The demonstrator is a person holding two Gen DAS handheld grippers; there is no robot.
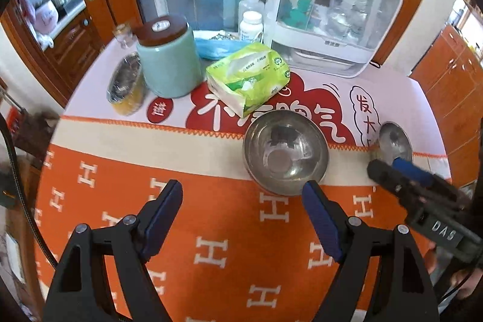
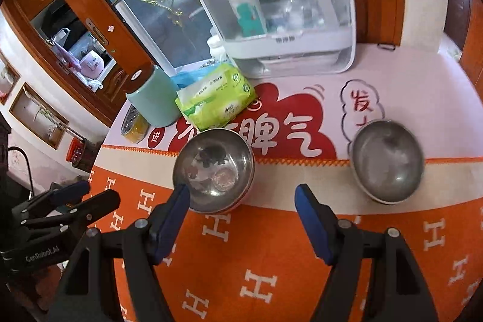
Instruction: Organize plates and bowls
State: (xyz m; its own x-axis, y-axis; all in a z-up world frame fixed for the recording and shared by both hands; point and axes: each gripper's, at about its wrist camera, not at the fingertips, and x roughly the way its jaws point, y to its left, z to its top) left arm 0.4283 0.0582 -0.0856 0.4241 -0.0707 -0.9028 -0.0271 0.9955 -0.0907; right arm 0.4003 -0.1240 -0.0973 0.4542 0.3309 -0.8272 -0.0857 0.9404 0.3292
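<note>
Left gripper [image 1: 243, 195] hangs wide open and empty over the orange cloth [image 1: 211, 231], near bowl [image 1: 286, 152] just beyond its right finger. Right gripper [image 2: 241, 198] is spread and empty too, that bowl at its left fingertip, the far bowl [image 2: 388, 160] toward the table's right edge, blurred, perhaps shallower. Risk: a finger could clip the rim and skid the slick steel.
</note>
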